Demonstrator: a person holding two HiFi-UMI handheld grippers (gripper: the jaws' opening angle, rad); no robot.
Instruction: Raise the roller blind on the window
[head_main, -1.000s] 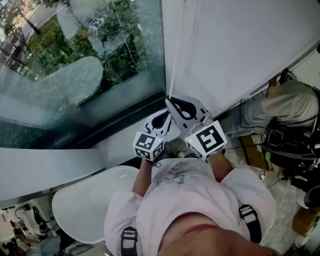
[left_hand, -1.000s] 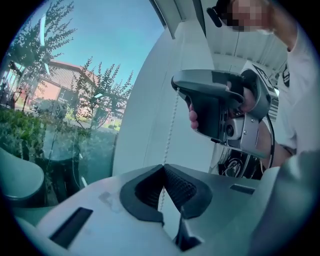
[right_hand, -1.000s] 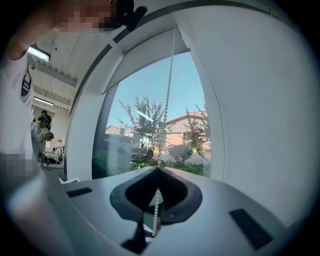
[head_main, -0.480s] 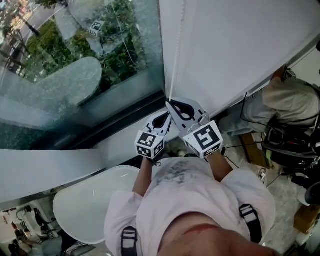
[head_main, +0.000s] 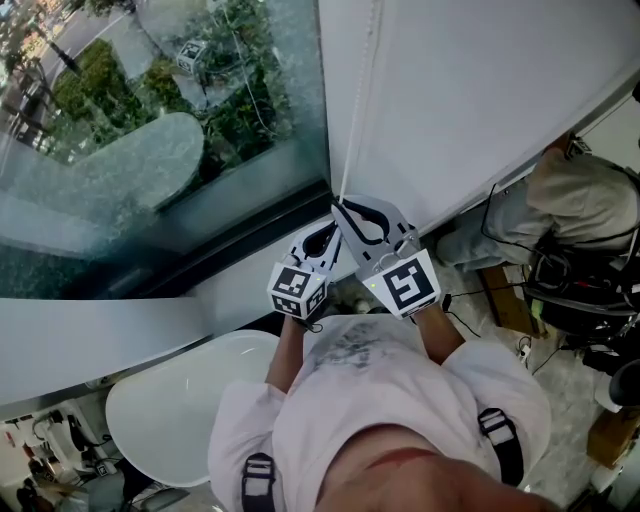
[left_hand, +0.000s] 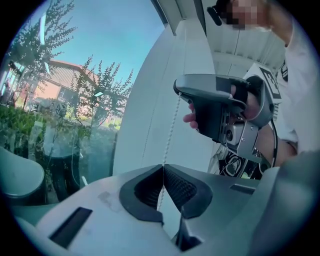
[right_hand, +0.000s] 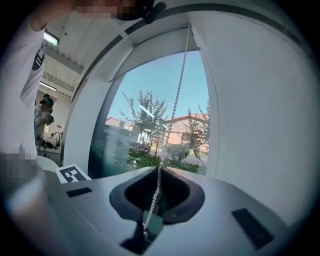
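- Found left gripper (left_hand: 162, 169) clenched on chain (left_hand: 171, 127), strand pinched at jaw tips.
- Found right gripper (right_hand: 160, 169) grasping chain too, just above left jaws.
- Traced chain straight up from the 2 grippers; blind (head_main: 480, 90) right of jaws, window (head_main: 150, 130) left.

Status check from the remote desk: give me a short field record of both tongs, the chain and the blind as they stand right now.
left tongs: shut on the bead chain, lower grip
right tongs: shut on the same chain, just above the left tongs
bead chain: runs up along the blind's left edge
roller blind: down over the right part of the window
glass: uncovered to the blind's left, garden visible outside
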